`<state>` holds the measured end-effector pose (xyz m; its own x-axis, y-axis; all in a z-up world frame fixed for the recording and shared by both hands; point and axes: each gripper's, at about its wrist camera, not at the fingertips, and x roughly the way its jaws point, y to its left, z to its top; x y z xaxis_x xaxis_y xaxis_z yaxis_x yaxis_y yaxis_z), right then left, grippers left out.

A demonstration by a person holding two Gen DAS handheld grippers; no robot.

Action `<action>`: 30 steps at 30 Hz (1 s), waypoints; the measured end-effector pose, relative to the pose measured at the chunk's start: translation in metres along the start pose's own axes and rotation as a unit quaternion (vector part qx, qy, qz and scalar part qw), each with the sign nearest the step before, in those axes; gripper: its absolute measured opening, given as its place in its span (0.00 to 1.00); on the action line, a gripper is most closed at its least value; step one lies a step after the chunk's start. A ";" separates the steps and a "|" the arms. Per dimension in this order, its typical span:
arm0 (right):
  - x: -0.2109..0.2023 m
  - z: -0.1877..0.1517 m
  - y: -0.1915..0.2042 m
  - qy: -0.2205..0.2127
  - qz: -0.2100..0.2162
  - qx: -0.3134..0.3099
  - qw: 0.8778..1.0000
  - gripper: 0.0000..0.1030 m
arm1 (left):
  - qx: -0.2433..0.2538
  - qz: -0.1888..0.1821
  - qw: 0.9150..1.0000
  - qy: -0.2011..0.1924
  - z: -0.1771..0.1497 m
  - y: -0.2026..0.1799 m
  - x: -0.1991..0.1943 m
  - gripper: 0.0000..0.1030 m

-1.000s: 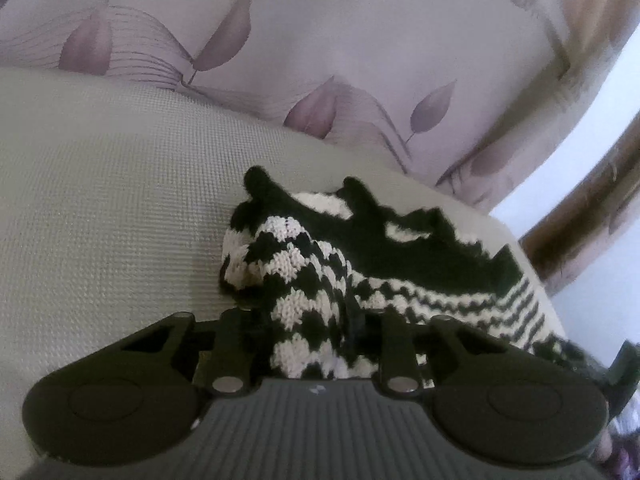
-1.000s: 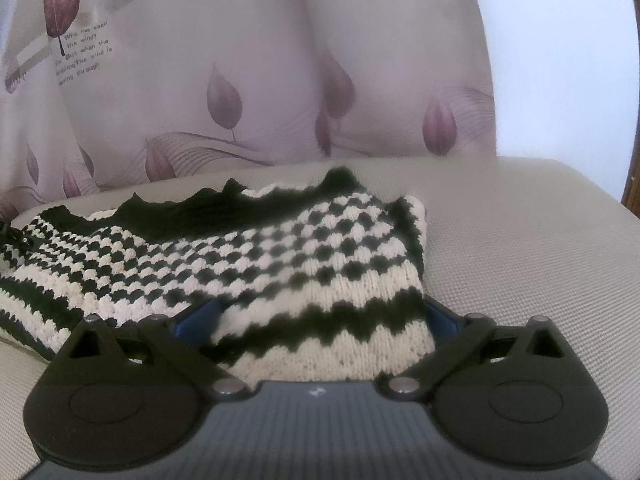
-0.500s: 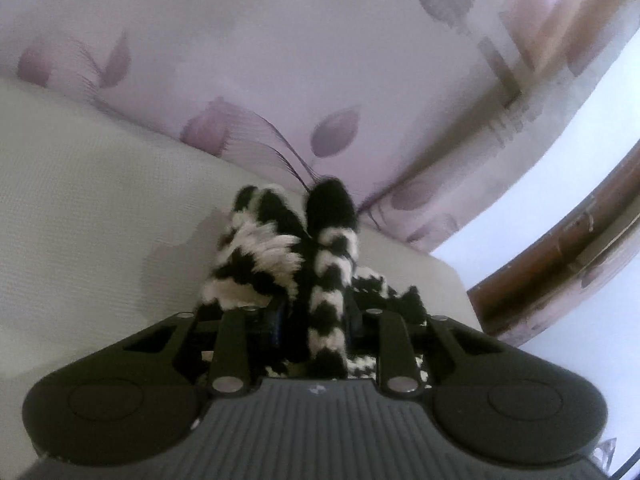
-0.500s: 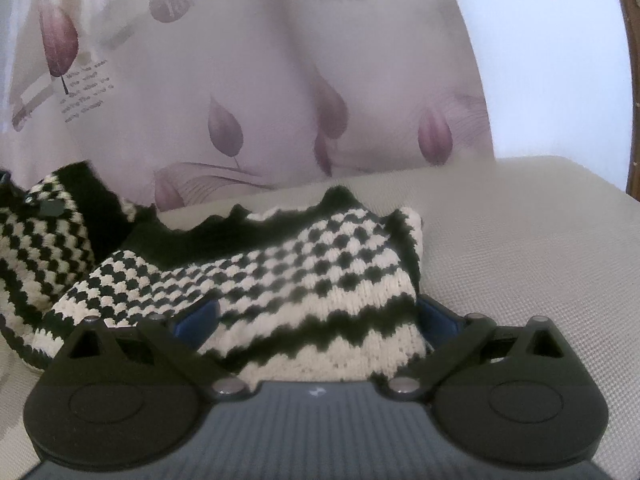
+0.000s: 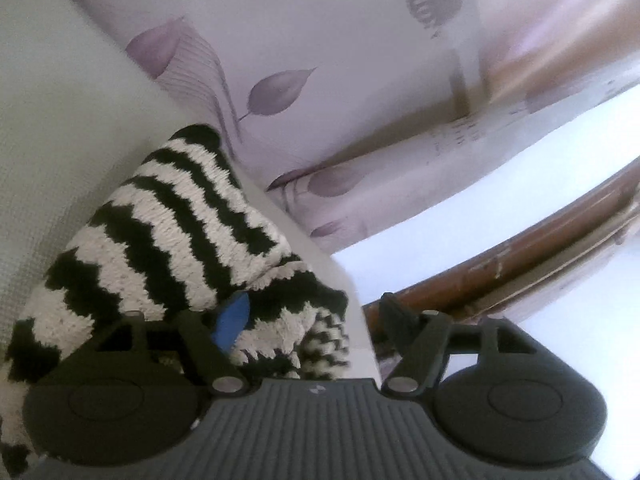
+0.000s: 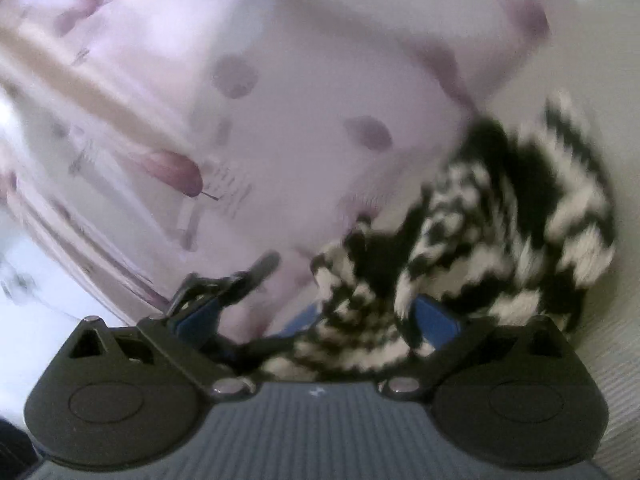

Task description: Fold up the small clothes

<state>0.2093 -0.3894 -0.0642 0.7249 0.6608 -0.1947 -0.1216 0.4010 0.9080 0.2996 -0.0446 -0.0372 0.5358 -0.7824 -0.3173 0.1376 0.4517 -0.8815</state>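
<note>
Your left gripper [image 5: 316,312] just let go: jaws apart now, knit garment [image 5: 168,232] folded over. Right gripper [image 6: 320,312] apart too, knit between, w/ bare cushion [image 5: 60,120] left.

The knitted garment [image 5: 168,240] lies on the cushion [image 5: 60,120], ahead and left of the left gripper [image 5: 316,312]. A fold of it lies between that gripper's 2 fingers, against the left pad [image 5: 232,316]; the right finger [image 5: 394,316] stands clear. The curtain [image 5: 320,40] hangs behind the cushion. At the right gripper [image 6: 332,312], the garment [image 6: 500,232] bunches ahead and right, with part between its 2 fingers; the view is blurred.
</note>
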 end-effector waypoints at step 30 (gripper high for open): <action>0.052 -0.026 0.002 0.043 -0.024 0.055 0.997 1.00 | 0.061 -0.053 0.988 -0.133 -0.036 0.030 -0.106 0.98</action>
<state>0.2290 -0.3382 -0.0819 0.6671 0.6960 -0.2656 -0.0095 0.3644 0.9312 0.2171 0.0370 -0.0428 0.7110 -0.6947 -0.1089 0.2946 0.4349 -0.8509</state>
